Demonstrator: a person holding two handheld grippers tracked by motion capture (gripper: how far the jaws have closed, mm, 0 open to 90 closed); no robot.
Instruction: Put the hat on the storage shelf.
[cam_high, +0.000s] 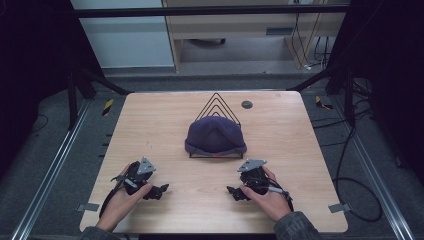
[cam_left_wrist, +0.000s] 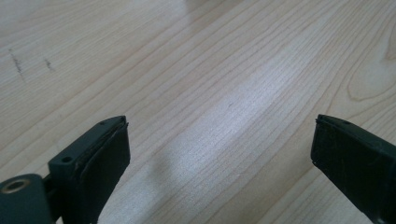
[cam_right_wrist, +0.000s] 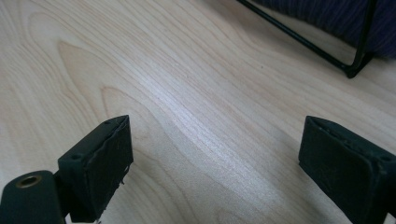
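Observation:
A dark blue knitted beanie (cam_high: 216, 136) is draped over a black wire rack (cam_high: 218, 103) of triangular hoops at the middle of the wooden table (cam_high: 150, 125). My left gripper (cam_high: 161, 190) rests near the front left of the table, held by a hand, its jaws pointing right. It is open, with bare wood between its jaws (cam_left_wrist: 219, 140). My right gripper (cam_high: 234, 192) lies at the front right, jaws pointing left, also open and empty (cam_right_wrist: 215, 144). In the right gripper view the rack's base wire (cam_right_wrist: 303, 39) and the beanie's edge (cam_right_wrist: 336, 14) appear at the top right.
A small round dark disc (cam_high: 246, 104) sits in the tabletop near the far edge, right of the rack. Metal frame rails and cables run along the floor on both sides. Shelving stands beyond the table.

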